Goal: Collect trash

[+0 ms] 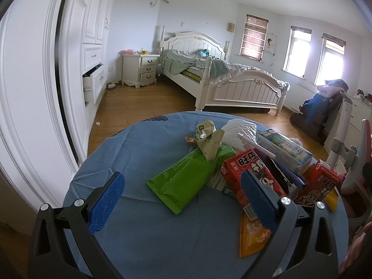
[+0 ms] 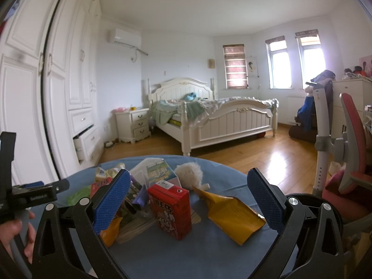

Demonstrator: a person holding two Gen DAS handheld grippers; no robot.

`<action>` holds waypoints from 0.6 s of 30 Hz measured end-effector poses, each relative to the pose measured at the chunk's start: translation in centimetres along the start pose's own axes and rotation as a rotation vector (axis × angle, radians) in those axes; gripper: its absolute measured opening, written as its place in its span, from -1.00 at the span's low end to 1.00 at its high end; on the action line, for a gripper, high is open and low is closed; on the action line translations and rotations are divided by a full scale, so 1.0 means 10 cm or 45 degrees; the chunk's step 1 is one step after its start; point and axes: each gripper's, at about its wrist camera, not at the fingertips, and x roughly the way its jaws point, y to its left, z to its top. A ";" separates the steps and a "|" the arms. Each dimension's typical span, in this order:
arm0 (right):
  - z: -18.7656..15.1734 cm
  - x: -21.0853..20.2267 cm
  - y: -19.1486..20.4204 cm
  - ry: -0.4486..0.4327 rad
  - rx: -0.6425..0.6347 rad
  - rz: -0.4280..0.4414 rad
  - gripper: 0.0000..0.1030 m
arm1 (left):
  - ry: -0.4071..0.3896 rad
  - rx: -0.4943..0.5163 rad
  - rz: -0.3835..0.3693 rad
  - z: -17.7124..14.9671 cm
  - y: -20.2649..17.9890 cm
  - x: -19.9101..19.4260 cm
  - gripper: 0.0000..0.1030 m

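Trash litters the table (image 1: 139,232); left gripper (image 1: 183,200) and right gripper (image 2: 193,200) hover with jaws released, grasping nothing.

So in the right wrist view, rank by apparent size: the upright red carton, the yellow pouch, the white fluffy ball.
1. Yellow pouch
2. Upright red carton, close to the pouch in apparent size
3. White fluffy ball, though it lies farther from the camera

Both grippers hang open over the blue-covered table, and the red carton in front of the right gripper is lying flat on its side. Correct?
Not quite. The right wrist view shows the red carton standing upright, not lying flat. The rest holds: left gripper and right gripper are open above the blue-covered table.
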 end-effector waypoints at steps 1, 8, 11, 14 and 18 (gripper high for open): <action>0.00 0.00 0.00 0.000 0.000 0.000 0.92 | 0.000 0.000 0.000 0.00 0.00 0.00 0.90; 0.00 0.00 0.00 0.002 -0.001 0.000 0.92 | 0.001 -0.002 0.000 0.00 0.00 0.01 0.90; 0.00 0.02 -0.01 0.013 0.000 0.005 0.92 | 0.007 -0.010 -0.007 0.00 0.01 0.01 0.90; -0.01 0.10 0.02 0.106 -0.005 0.126 0.92 | 0.117 -0.062 -0.097 0.02 0.11 0.14 0.90; 0.03 0.33 0.36 0.369 -0.144 0.349 0.92 | 0.229 -0.177 -0.255 0.17 0.37 0.33 0.90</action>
